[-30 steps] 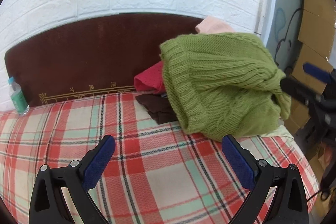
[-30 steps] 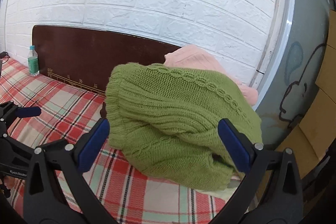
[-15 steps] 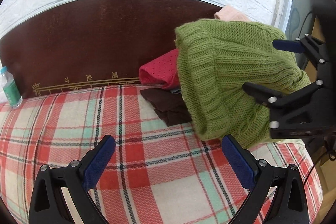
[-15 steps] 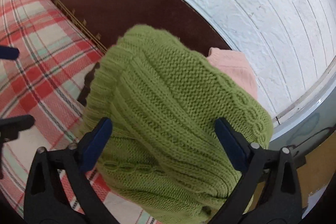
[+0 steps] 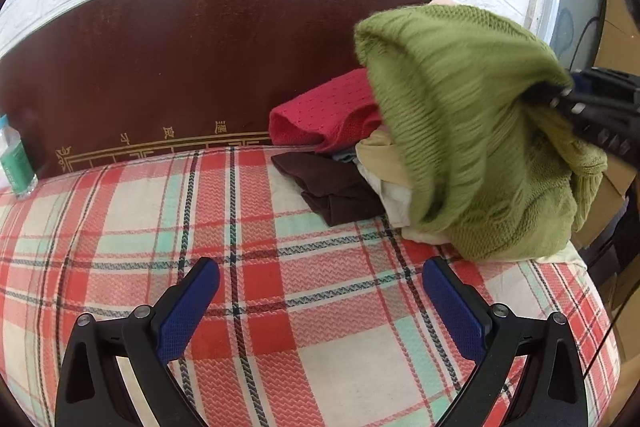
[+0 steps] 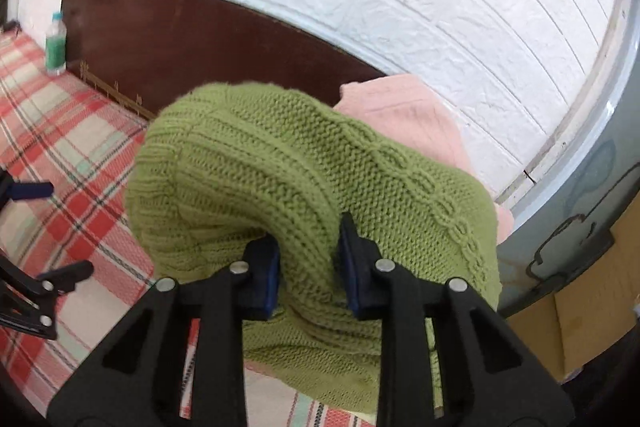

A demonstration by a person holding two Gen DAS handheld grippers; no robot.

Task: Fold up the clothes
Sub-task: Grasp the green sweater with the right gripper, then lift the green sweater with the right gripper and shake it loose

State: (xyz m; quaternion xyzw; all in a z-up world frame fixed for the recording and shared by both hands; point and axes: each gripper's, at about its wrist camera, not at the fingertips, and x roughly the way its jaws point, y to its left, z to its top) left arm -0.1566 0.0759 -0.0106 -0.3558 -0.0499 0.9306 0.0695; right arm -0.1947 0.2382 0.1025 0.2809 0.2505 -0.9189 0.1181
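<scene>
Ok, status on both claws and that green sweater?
Right claw shut on green sweater, bunching it atop the clothes pile. Left claw open, empty, over the plaid bed cover. Red garment and brown garment lie beside the sweater.

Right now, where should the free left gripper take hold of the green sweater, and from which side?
Probably the thick ribbed hem of the green sweater, from the open bed side. The right gripper already pinches a fold, and the hem hangs free, facing the open left gripper.
</scene>
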